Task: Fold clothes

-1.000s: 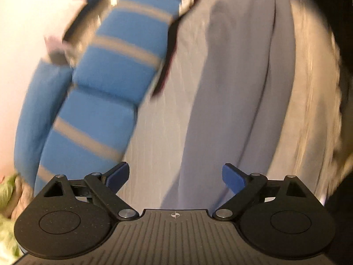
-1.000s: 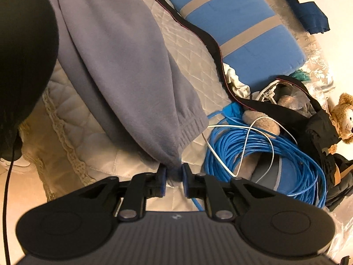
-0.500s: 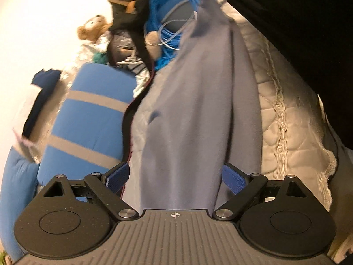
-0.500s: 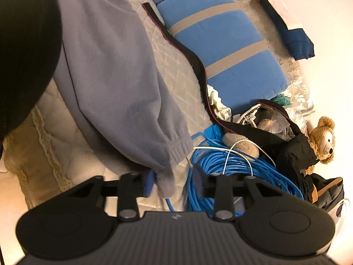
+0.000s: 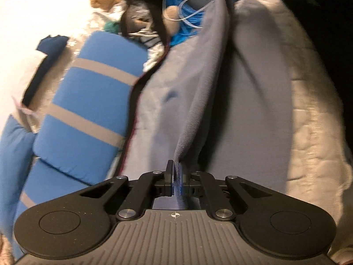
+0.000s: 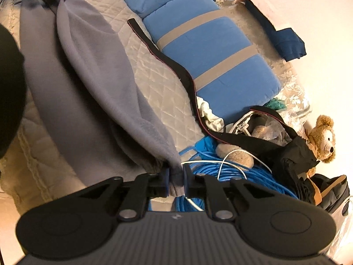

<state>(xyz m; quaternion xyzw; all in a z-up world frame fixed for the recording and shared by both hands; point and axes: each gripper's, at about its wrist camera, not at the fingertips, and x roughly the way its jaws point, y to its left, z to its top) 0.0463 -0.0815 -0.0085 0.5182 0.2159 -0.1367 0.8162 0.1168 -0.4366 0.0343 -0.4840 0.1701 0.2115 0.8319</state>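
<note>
Between the fingers of the left gripper [image 5: 175, 172] a ridge of the grey fleece garment [image 5: 220, 101] is pinched tight, the pads pressed together on the fabric. From there the cloth runs away in a raised fold over the quilted cream bedspread [image 5: 313, 137]. At the garment's other end, the right gripper [image 6: 176, 176] is closing its jaws on the ribbed cuff, which sits squeezed between the pads. Beyond that cuff lies a coil of blue cable [image 6: 238, 176], with a white cord looped over it. A black strap [image 6: 176, 66] crosses the bedspread beside a blue cushion [image 6: 216, 50] with grey bands. Farther out, a brown teddy bear [image 6: 324, 137] leans by a black bag [image 6: 295, 154].
</note>
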